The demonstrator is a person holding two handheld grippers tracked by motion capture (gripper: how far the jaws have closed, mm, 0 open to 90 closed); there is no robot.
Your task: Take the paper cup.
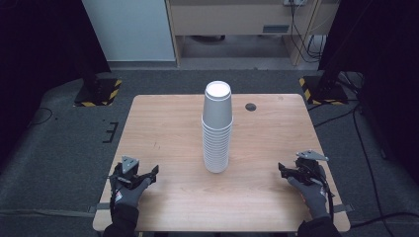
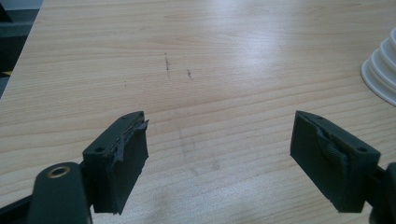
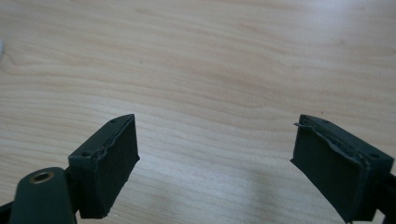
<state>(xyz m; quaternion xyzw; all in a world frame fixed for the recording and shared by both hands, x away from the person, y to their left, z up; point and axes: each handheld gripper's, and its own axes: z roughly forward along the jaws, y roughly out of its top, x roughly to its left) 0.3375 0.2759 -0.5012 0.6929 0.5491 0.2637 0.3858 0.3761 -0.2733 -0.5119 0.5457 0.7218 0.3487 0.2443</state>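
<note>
A tall stack of white paper cups, upside down, stands at the middle of the wooden table. My left gripper rests near the front left corner in a gloved hand, open, with bare wood between its pads. The base rims of the cup stack show at the right edge of the left gripper view. My right gripper rests near the front right corner, also open, its pads wide apart over bare wood. Both point inward toward the stack, well apart from it.
A small dark round hole cover sits in the table behind the stack on the right. Dark stands with yellow-black striped feet flank the table's far corners. A cabinet and cables lie beyond.
</note>
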